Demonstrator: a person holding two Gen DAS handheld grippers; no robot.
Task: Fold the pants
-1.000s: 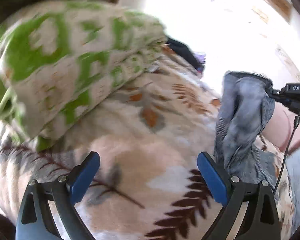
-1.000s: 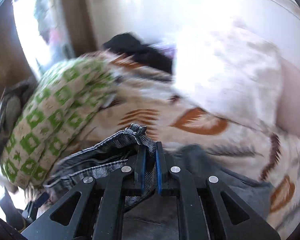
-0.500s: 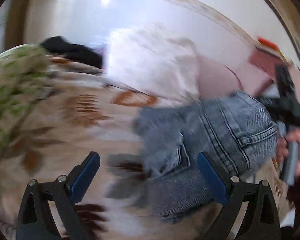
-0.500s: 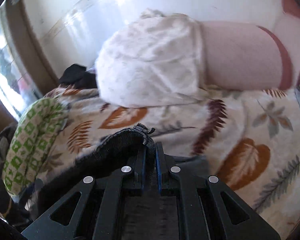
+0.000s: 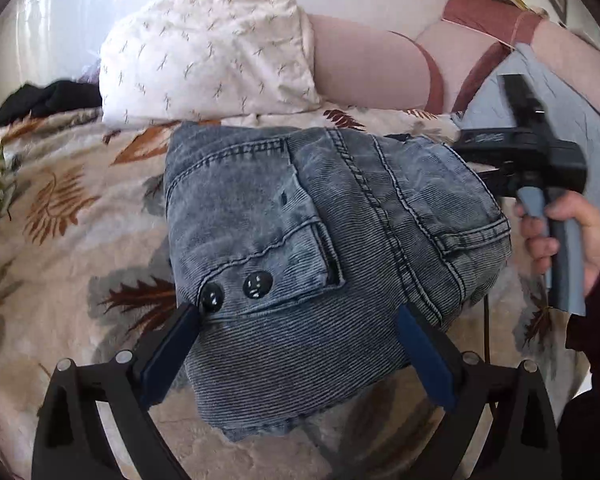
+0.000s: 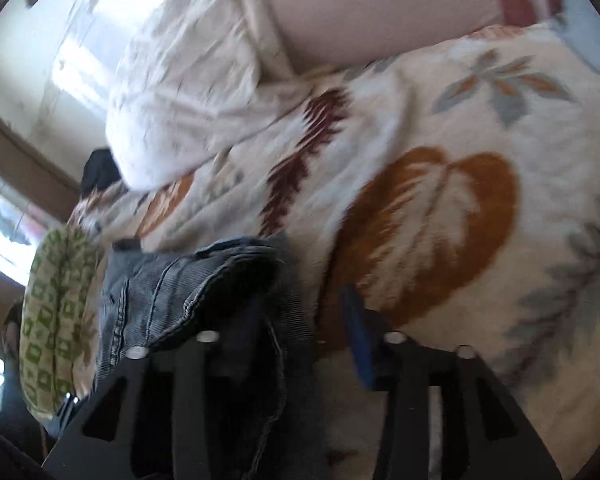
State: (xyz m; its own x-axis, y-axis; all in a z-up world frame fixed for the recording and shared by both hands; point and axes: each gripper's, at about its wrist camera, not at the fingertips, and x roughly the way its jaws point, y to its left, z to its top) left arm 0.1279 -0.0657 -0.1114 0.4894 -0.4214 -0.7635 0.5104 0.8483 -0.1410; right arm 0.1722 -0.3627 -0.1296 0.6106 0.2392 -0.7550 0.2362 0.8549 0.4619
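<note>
The grey-blue denim pants [image 5: 320, 240] lie folded in a thick bundle on the leaf-patterned blanket [image 5: 60, 240], back pocket and two dark buttons up. My left gripper [image 5: 296, 344] is open, its blue fingers on either side of the bundle's near edge, holding nothing. My right gripper [image 6: 312, 320] is open; the denim [image 6: 180, 292] lies over its left finger, the blue pad of the right finger [image 6: 358, 332] stands apart. In the left wrist view the right gripper's body [image 5: 540, 152] is at the bundle's far right edge.
A white patterned pillow [image 5: 208, 48] and a pink bolster [image 5: 372, 68] lie behind the pants. A green-and-cream cushion [image 6: 56, 320] is at the left, dark clothing [image 5: 48, 96] at the back left. A grey-blue sheet [image 5: 580, 120] lies at the right.
The right gripper has opened and let go of the denim. The pants now lie folded on the blanket, and my left gripper has come down over their near edge.
</note>
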